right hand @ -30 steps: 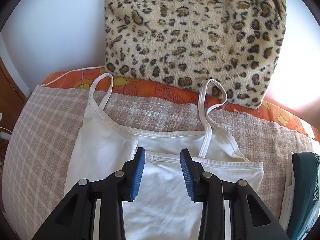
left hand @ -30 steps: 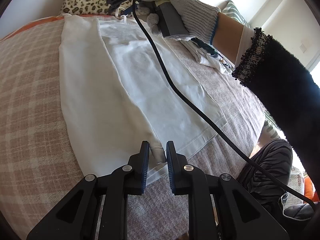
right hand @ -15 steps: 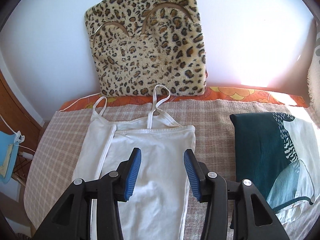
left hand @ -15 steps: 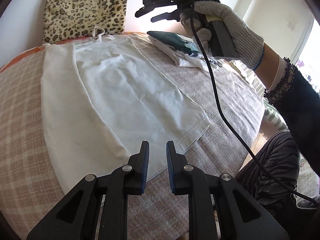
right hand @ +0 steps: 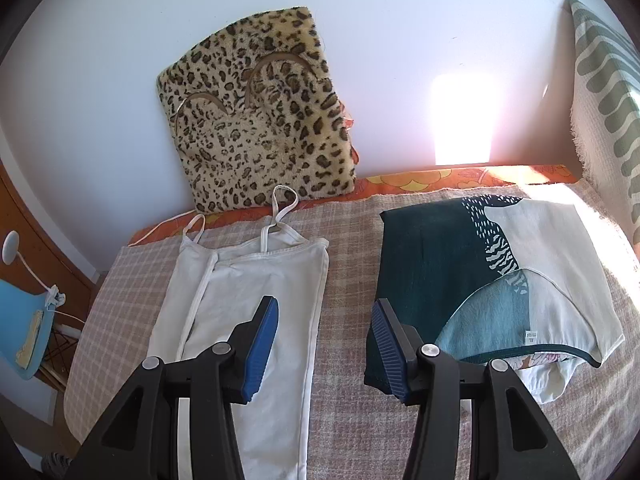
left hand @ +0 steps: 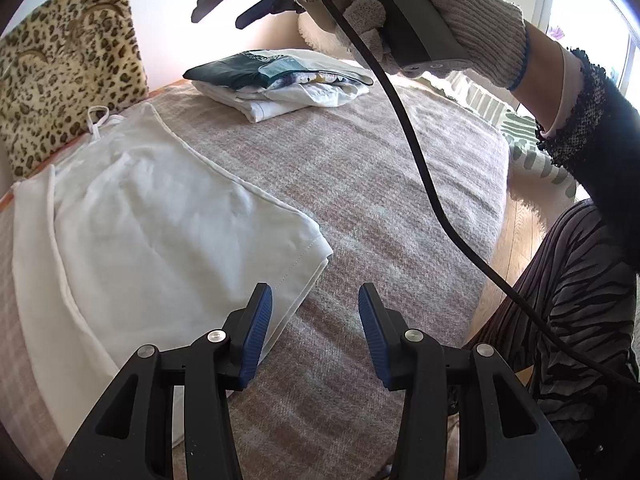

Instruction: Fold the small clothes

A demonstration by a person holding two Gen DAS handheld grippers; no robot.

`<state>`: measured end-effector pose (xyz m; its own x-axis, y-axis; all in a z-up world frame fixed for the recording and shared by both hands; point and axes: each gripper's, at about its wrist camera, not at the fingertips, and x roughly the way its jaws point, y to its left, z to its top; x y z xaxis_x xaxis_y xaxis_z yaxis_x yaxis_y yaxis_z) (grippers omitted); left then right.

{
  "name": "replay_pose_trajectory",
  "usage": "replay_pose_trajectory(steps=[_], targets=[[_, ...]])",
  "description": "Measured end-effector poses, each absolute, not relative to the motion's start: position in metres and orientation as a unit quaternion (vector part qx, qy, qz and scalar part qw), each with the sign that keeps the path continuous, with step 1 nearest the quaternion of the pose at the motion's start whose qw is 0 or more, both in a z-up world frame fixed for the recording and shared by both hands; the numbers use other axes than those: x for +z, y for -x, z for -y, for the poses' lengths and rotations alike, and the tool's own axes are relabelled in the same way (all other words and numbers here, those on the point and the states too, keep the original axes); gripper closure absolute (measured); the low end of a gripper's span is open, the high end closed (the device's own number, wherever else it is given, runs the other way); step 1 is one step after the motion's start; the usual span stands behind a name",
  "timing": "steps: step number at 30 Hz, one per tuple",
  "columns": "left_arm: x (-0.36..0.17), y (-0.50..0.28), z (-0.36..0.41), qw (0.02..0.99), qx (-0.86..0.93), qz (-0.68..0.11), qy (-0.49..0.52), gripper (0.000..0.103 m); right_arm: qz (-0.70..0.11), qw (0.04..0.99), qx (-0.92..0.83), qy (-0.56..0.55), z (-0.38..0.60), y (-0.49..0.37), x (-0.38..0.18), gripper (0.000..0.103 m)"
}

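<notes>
The white camisole [right hand: 248,308] lies flat on the checked blanket [right hand: 348,360], on the left part of the bed, folded lengthwise into a narrow strip. Its two thin straps [right hand: 280,208] point to the far side and reach the orange edge under the leopard-print cushion [right hand: 256,120], which leans on the wall. In the left wrist view the same top [left hand: 152,232] shows its hemmed near corner sitting just left of the left gripper [left hand: 316,328].

That left gripper has just been opening; its blue pads stand apart with nothing between them, only bare blanket [left hand: 360,184] showing in the gap. The left pad overlaps the hem edge in the picture, but I can't tell if it actually touches the cloth.

The right gripper [right hand: 324,340] hangs over the strip of blanket between the camisole and a folded stack of clothes [right hand: 480,288] to the right. Its jaws have also been easing wider and hold nothing. From the left wrist camera you can see that gripper [left hand: 248,4] up high at the top of the frame, gripped by a gloved hand [left hand: 452,12] with a black cable [left hand: 424,168] trailing down from it.

The stack, dark teal on top with white underneath [left hand: 280,84], sits well apart from the camisole. Further right is a green striped throw [right hand: 608,80]. Off the left edge of the bed there's a blue lamp [right hand: 24,332].
</notes>
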<state>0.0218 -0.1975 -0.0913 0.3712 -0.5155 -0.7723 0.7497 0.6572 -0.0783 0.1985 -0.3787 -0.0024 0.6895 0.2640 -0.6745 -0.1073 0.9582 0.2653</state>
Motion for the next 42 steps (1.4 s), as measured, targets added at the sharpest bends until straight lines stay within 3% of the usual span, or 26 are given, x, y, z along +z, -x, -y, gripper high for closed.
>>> replay_pose_trajectory(steps=[2, 6, 16, 17, 19, 21, 26, 42], targets=[[-0.095, -0.024, 0.208, 0.814, -0.388, -0.403, -0.155, 0.059, -0.381, 0.913, 0.099, -0.109, 0.387, -0.197, -0.005, 0.052], [-0.102, -0.033, 0.218, 0.817, -0.376, -0.415, -0.138, 0.048, -0.385, 0.909, 0.108, -0.117, 0.396, -0.197, -0.012, 0.048], [-0.109, -0.039, 0.226, 0.842, -0.328, -0.398, -0.156, 0.048, -0.406, 0.893, 0.129, -0.144, 0.401, -0.227, -0.036, 0.047], [-0.109, -0.04, 0.225, 0.842, -0.327, -0.4, -0.152, 0.049, -0.408, 0.892, 0.129, -0.147, 0.401, -0.232, -0.039, 0.047], [-0.108, -0.044, 0.22, 0.844, -0.329, -0.401, -0.138, 0.065, -0.416, 0.887, 0.13, -0.153, 0.399, -0.243, -0.045, 0.047], [-0.107, -0.051, 0.214, 0.844, -0.333, -0.404, -0.119, 0.093, -0.423, 0.883, 0.132, -0.157, 0.394, -0.253, -0.051, 0.047], [-0.099, -0.058, 0.193, 0.846, -0.342, -0.406, -0.056, 0.097, -0.431, 0.878, 0.159, -0.137, 0.368, -0.274, -0.057, 0.047], [-0.092, -0.06, 0.172, 0.846, -0.342, -0.408, 0.006, 0.097, -0.492, 0.858, 0.096, -0.112, 0.337, -0.36, -0.112, 0.048]])
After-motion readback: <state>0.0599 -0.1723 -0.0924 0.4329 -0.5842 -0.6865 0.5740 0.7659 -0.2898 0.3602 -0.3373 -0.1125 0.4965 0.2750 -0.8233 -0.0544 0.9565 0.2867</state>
